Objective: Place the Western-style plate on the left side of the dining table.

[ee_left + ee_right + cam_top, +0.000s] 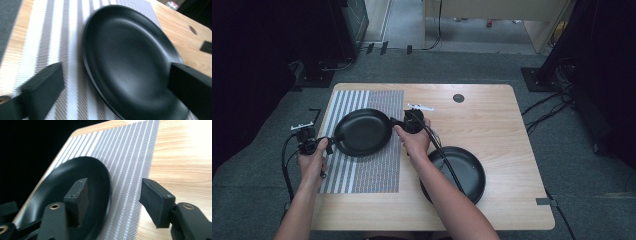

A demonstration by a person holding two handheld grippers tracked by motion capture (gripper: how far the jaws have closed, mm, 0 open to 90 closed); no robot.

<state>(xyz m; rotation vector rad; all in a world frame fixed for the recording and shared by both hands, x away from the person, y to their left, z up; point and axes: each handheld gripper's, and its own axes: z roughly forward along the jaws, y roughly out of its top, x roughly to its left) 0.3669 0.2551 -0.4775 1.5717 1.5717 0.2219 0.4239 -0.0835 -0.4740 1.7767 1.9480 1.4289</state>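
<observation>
High view: black plate (363, 132) on striped placemat (362, 172), second plate (462, 170) on table. My left gripper (331, 142) and right gripper (401, 131) both agape, straddling rim. Likely next: pinch, lift level.

A black round plate (363, 132) sat on the striped woven placemat (362, 172); a second black plate (467, 172) lay right, on the wooden table (492, 115).

Black round plate (363, 131) on the striped placemat (362, 170); second black plate (464, 172) on bare wood, well apart.
</observation>
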